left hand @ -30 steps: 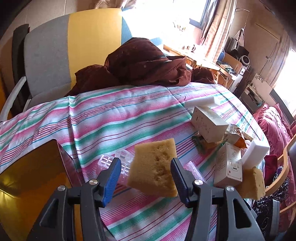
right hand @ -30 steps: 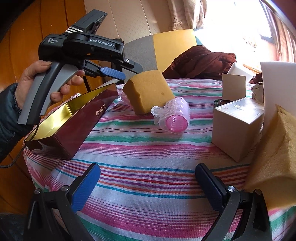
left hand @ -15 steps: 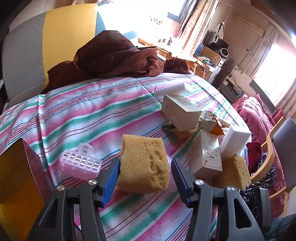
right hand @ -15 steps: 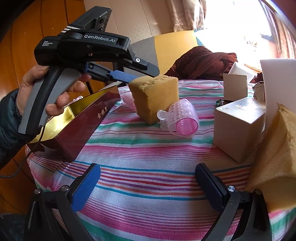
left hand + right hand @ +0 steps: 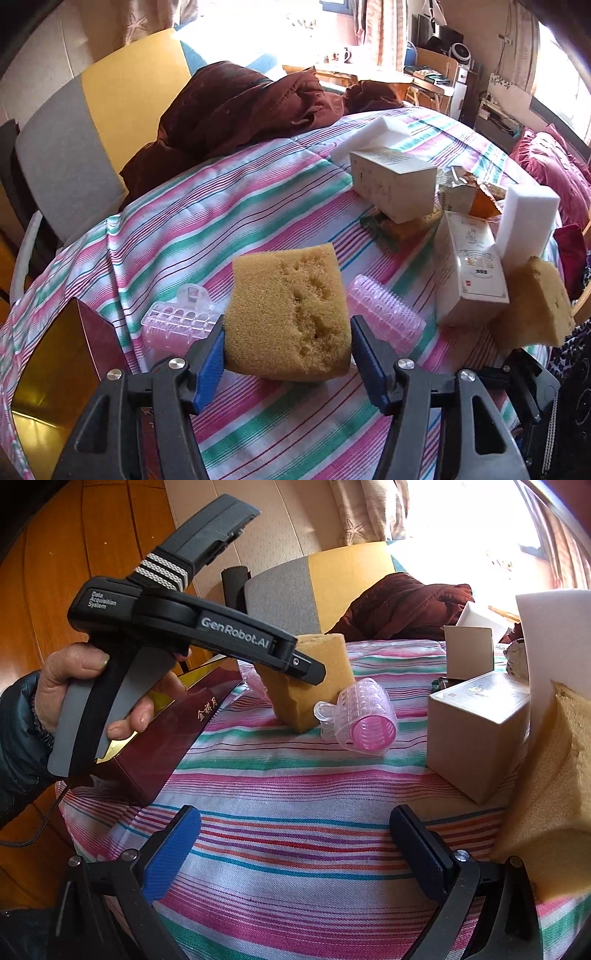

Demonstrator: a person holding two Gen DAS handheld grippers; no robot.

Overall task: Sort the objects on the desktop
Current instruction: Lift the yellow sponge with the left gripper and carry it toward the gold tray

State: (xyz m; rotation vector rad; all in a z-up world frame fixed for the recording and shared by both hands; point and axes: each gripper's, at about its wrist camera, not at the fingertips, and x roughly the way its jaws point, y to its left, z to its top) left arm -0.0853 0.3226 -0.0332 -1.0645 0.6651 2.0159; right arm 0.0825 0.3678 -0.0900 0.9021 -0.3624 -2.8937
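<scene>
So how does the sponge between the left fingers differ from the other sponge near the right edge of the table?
The sponge in the left gripper sits squeezed between the blue fingers; this near sponge shows a broad pitted face. The far sponge lies free at the table's edge, tilted against a white foam block, untouched by the open right gripper. Both are tan, porous blocks.

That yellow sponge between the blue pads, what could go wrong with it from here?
The left gripper pinches the yellow sponge only at its sides, so the soft foam might squash and slip out. Two pink hair rollers lie right beside it; a swing could knock them rolling. The open box is narrow, so the sponge may catch on its rim.
</scene>
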